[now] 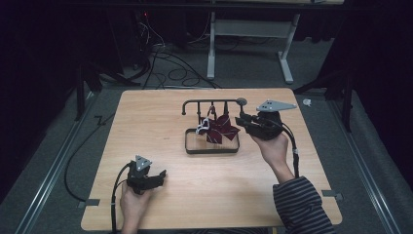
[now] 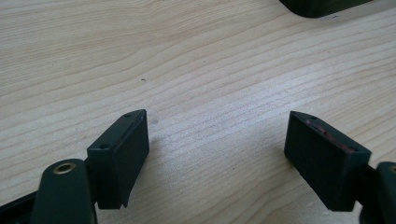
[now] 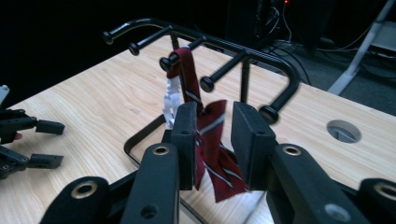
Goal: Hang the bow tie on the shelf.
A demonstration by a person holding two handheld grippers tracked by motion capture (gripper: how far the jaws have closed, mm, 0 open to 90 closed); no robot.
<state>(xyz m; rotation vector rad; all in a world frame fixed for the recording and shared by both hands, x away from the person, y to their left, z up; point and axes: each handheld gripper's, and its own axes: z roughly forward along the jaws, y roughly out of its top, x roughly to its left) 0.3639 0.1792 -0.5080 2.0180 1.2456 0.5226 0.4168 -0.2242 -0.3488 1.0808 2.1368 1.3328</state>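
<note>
Left gripper sat low over bare table, jaws wide apart, nothing between them, well away from rack. Tie hung from a rack peg, drooping over tray, long axis roughly vertical. Right gripper was nearer; its jaws flanked the tie, partly parted, contact unclear.

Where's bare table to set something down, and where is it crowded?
Bare wood lies left of the rack, from the far edge down to the left tongs, and along the near edge between the forearms. It's crowded at the rack's tray, where the right tongs straddle the tie.
</note>
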